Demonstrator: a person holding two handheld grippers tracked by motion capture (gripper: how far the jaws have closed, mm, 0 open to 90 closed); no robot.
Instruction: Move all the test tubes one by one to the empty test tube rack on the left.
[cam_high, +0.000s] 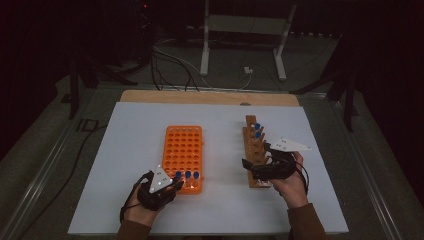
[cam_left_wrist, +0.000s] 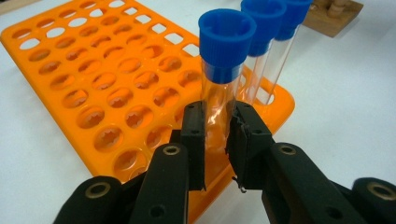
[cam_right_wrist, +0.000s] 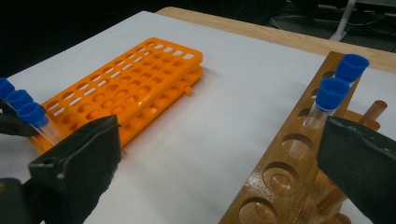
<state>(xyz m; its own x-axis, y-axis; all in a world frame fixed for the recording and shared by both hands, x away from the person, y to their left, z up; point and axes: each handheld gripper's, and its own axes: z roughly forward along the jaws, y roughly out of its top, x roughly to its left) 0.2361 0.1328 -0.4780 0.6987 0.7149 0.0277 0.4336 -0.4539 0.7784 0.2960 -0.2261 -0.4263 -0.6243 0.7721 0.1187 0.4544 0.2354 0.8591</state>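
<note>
Left gripper view shows a clear glass test tube with a ribbed blue plastic cap (cam_left_wrist: 223, 70), upright in the near corner of the perforated orange plastic rack (cam_left_wrist: 93, 93), pinched by the left tongs (cam_left_wrist: 215, 140). At three o'clock, the right tongs (cam_right_wrist: 219, 154) stand spread beside the varnished wooden rack (cam_right_wrist: 285, 172) on the white counter (cam_right_wrist: 224, 93).

The high view is dim, its far background almost black, and only the white table sheet (cam_high: 150, 130) catches light. The 2 gripper views are brighter and evenly lit, with soft shadows and slightly blurred near jaws.
</note>
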